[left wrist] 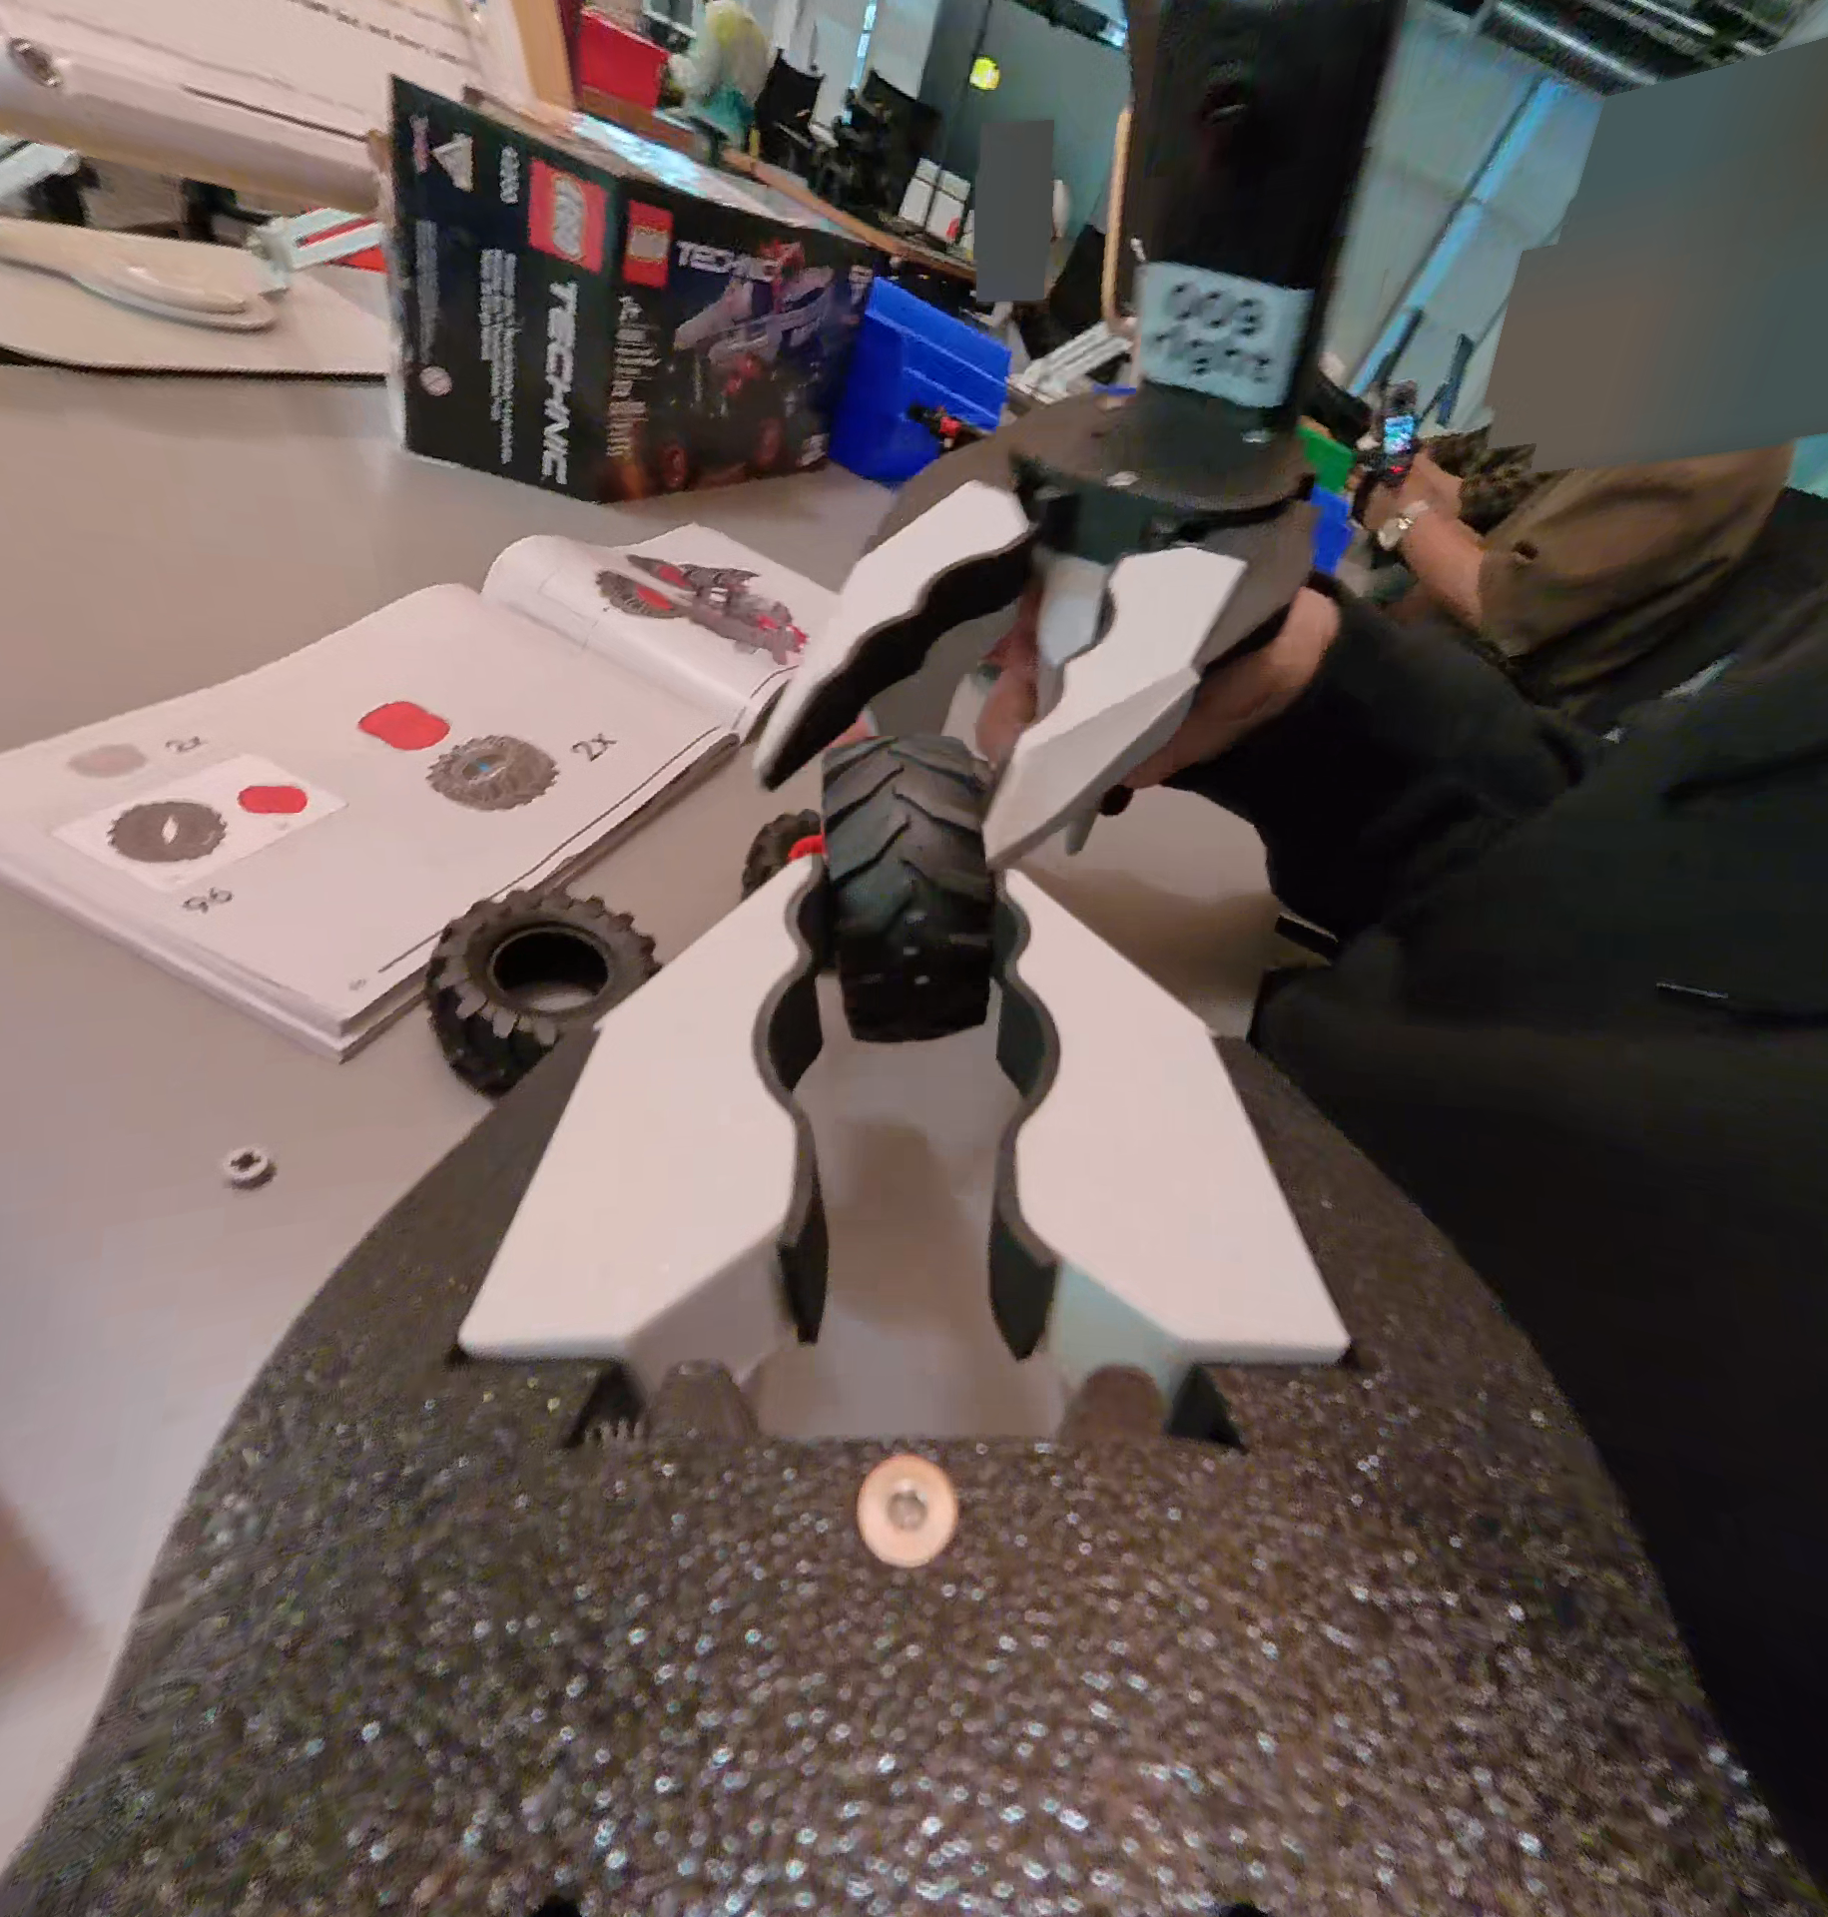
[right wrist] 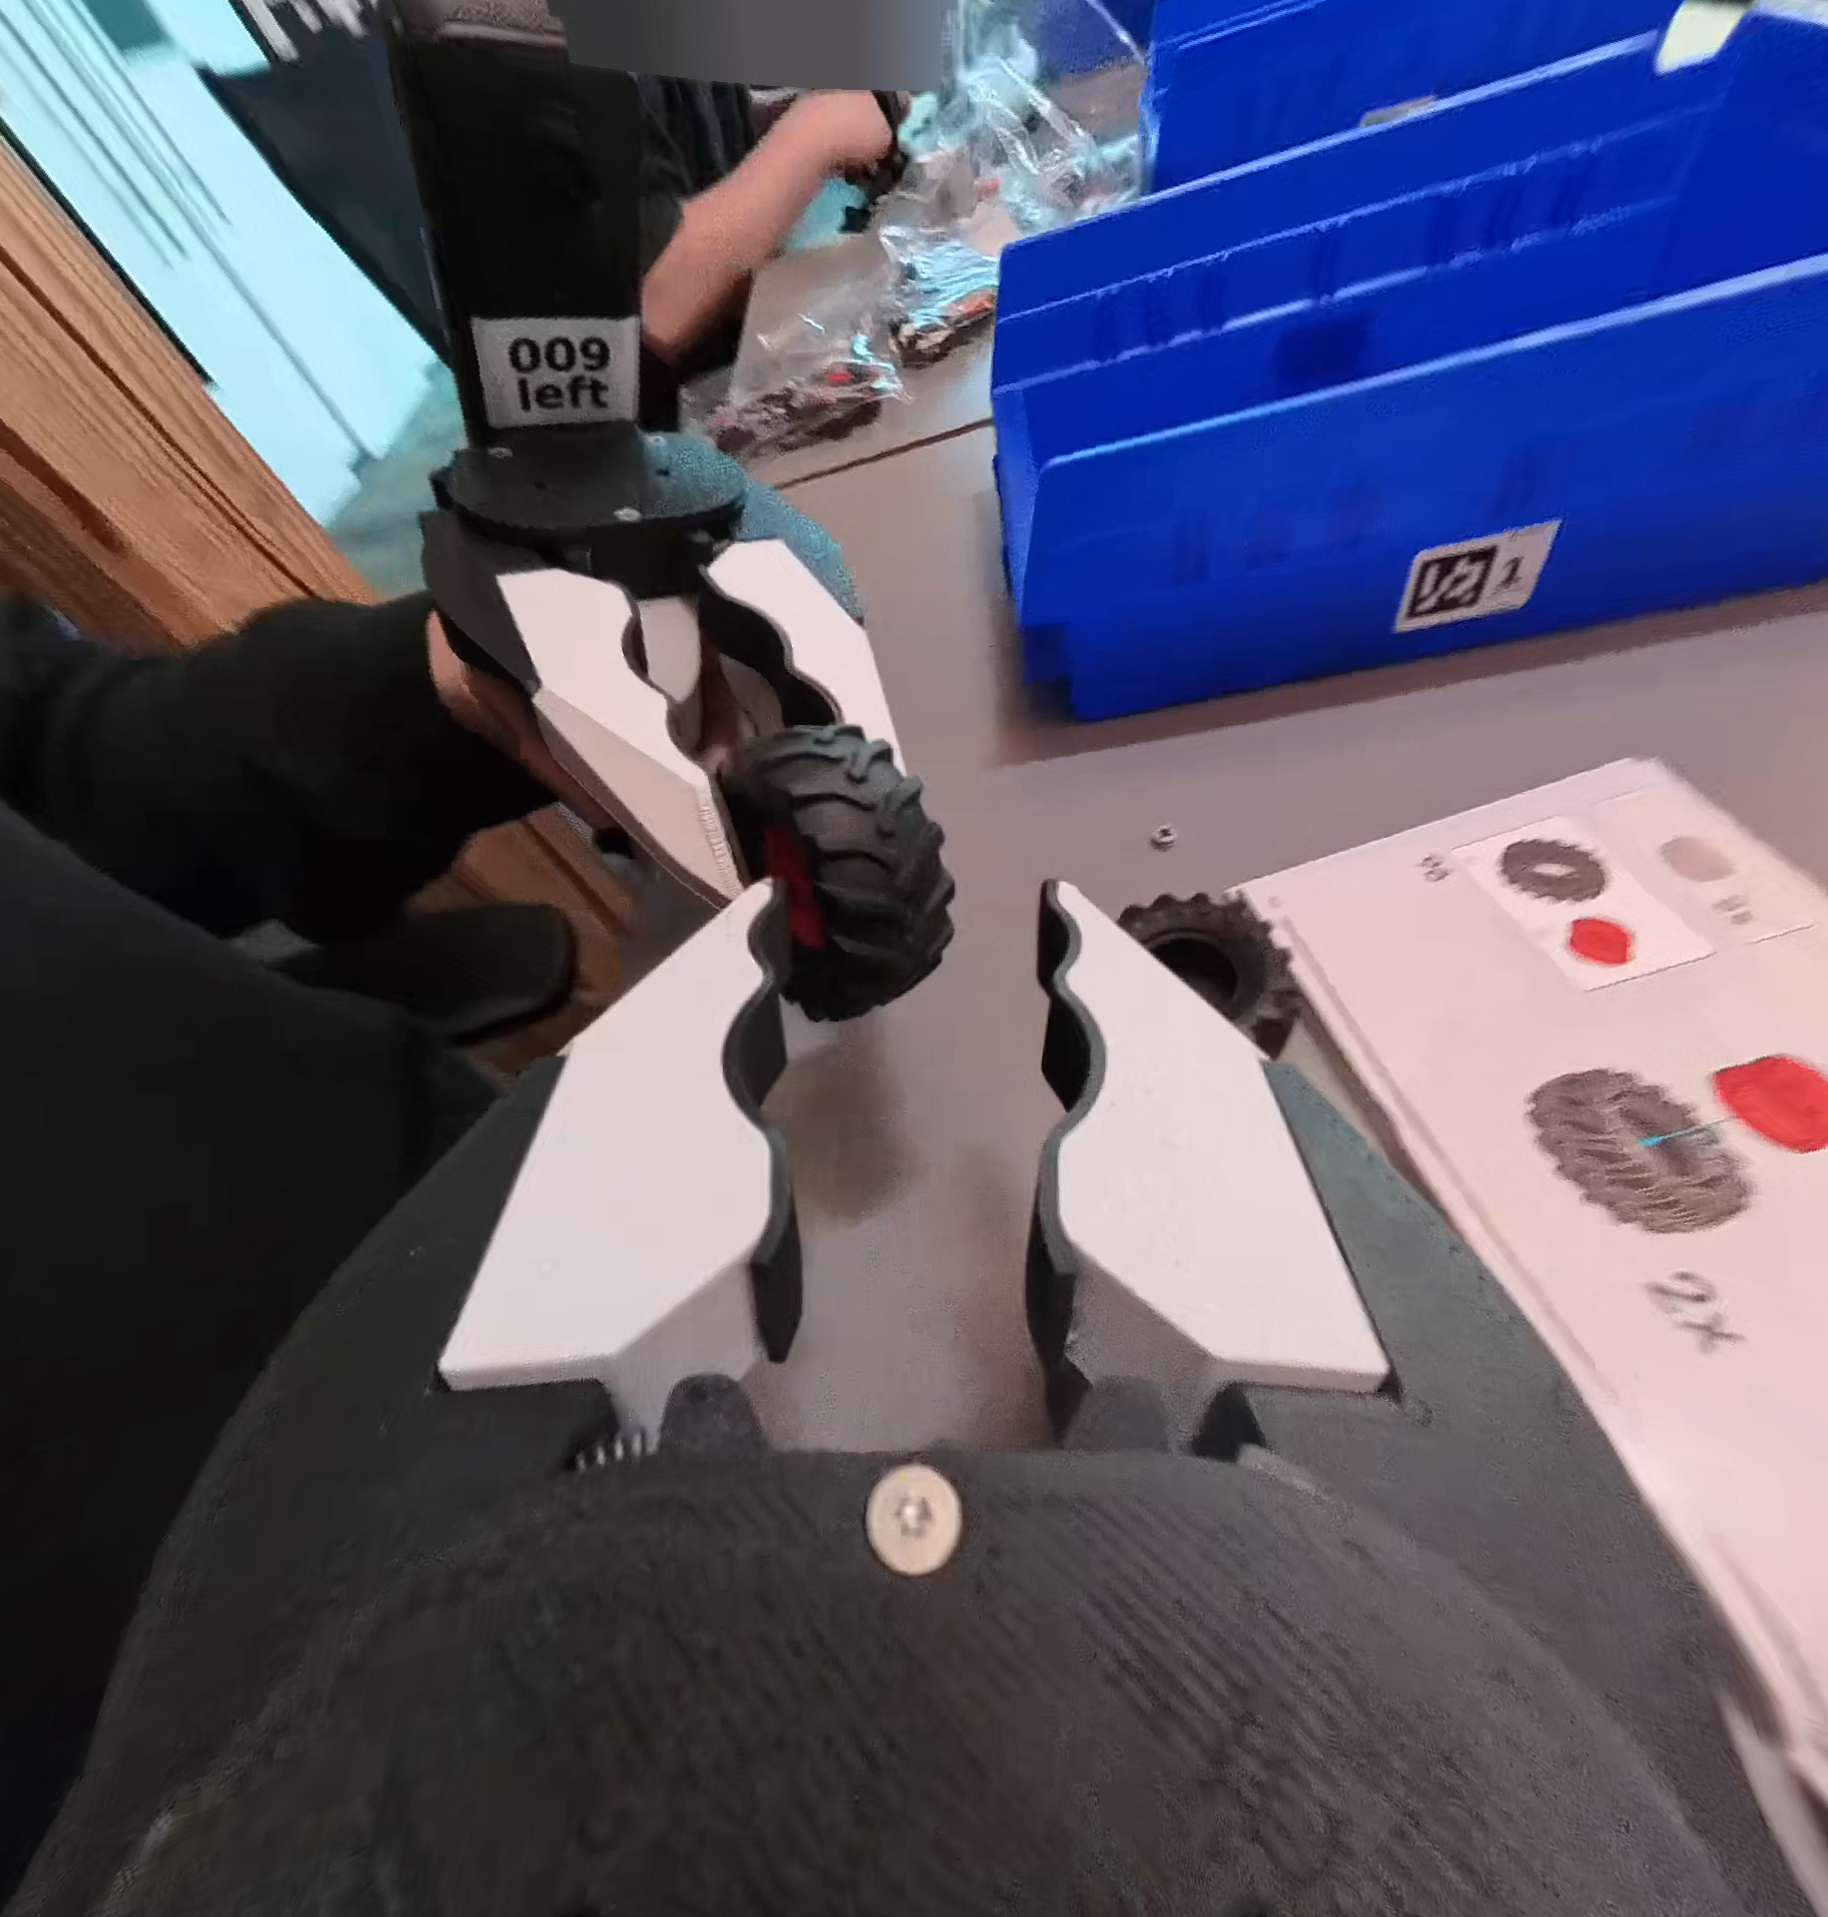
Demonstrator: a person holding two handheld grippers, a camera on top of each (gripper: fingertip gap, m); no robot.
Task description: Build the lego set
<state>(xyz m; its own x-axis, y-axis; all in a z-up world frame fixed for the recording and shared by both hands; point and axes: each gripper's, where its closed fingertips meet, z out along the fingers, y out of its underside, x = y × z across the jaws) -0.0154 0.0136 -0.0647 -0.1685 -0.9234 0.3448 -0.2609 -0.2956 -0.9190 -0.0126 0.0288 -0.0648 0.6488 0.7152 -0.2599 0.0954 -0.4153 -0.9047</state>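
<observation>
Two grippers | left gripper (left wrist: 904, 882) clamps black tyre (left wrist: 907, 882); right gripper (right wrist: 904, 913) wide open, empty

Grips the left gripper (left wrist: 904, 892) with a bare hand (right wrist: 494, 695) in a black sleeve, handle up, fingers slanting downward. Keeps its jaws pressed in at the tips on a wheel (left wrist: 909, 882), clear of the surface below. Holds the right gripper (right wrist: 904, 913) opposite, tips nearly meeting the left's, with jaws spread wide and nothing between them. Wraps the right hand (left wrist: 1241, 685), also black-sleeved, around the back of that gripper. Points its left fingertip (right wrist: 754, 913) just beside the left gripper's tip.
</observation>
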